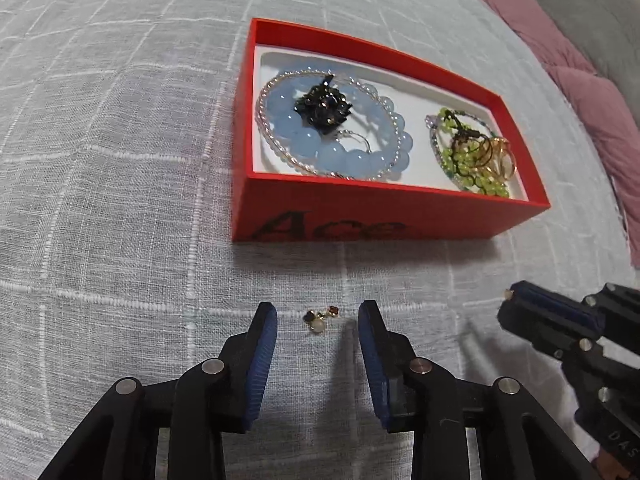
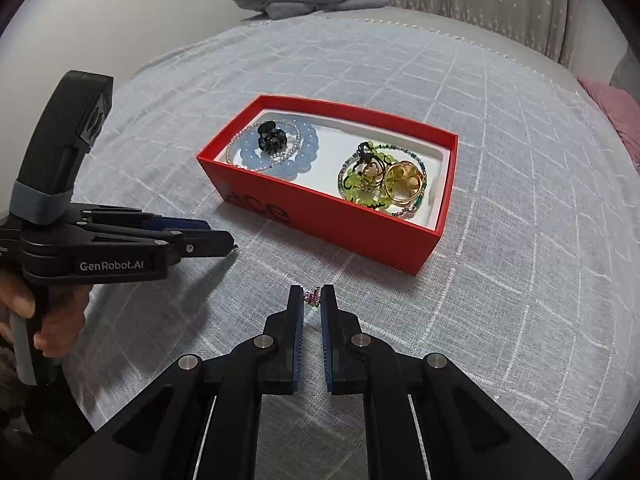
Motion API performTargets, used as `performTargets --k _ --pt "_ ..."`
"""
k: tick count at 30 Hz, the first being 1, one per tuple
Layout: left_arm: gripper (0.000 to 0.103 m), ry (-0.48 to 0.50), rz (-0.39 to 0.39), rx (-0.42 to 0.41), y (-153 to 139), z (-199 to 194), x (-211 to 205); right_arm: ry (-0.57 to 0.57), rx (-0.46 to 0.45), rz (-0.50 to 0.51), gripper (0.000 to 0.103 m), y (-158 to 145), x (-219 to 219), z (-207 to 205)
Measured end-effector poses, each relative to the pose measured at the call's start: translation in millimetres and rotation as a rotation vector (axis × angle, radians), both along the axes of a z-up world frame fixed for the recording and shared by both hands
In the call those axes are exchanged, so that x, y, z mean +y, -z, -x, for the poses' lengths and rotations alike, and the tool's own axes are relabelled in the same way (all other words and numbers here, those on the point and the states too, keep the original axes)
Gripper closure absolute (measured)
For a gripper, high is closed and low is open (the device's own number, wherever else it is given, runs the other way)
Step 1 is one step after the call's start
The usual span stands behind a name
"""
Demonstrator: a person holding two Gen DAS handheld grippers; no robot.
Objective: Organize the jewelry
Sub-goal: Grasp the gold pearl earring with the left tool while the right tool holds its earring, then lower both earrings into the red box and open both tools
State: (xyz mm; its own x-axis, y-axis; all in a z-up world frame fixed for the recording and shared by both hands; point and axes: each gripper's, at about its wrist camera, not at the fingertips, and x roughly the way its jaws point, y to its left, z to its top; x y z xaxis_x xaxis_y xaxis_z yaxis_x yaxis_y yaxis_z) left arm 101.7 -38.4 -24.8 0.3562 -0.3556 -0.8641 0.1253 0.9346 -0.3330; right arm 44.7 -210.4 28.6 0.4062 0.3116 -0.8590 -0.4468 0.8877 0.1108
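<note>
Looking mostly done: the red box [image 2: 344, 236] mid-bed already holds blue bracelet [image 1: 304, 136], green beads [image 2: 360, 184] and gold rings [image 2: 404, 184]. Right gripper [image 2: 311, 300] pinches a tiny pink piece [image 2: 311, 299] above the bedspread [image 2: 520, 280]. Left gripper [image 1: 317, 320], jaws partway open, straddles a loose earring [image 1: 318, 316] lying near the box's front wall, not gripped yet.

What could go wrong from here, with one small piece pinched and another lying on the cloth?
The right gripper pinches a tiny pink piece only at its fingertips; it could slip out on the way to the red box. The left gripper stands open around a small earring flat on the cloth; closing may snag the weave or push it aside. The box is already crowded with bracelets, so dropped pieces could tangle.
</note>
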Motion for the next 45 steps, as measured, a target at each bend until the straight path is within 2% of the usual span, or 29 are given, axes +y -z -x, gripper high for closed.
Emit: performTargets --k 3,6,8,9,18,27,35,45 --pt "0.068 -0.013 -0.033 -0.01 0.2 0.1 -4.4 0.013 -0.007 -0.001 0.094 -1.6 -3.4 -1.8" --pt "0.08 -0.025 -0.062 -0.021 1.4 0.6 -9.5 0.028 -0.013 -0.008 0.094 -3.3 -6.3 -3.8" --pt "0.094 -0.035 -0.082 -0.027 1.7 -0.2 -11.4 0.032 -0.015 -0.009 0.094 -3.8 -6.8 -4.5" --pt "0.097 -0.034 -0.084 -0.028 2.1 -1.0 -13.1 0.033 -0.016 -0.01 0.094 -4.2 -6.7 -4.4" --pt "0.097 -0.032 -0.059 -0.025 -0.3 -7.5 -4.4 0.036 -0.022 -0.022 0.094 -7.5 -8.5 -3.7" --pt "0.097 -0.026 0.024 -0.085 -31.5 -4.3 7.4 0.051 -0.03 -0.057 0.094 -13.2 -15.2 -4.0" --pt "0.097 -0.04 0.067 -0.142 -51.7 -4.3 21.8 0.074 -0.059 -0.109 0.094 -23.9 -22.9 -3.5" --pt "0.097 0.012 0.052 -0.191 -69.0 -16.0 3.2 0.15 -0.094 -0.194 0.094 -34.7 -38.2 -14.3"
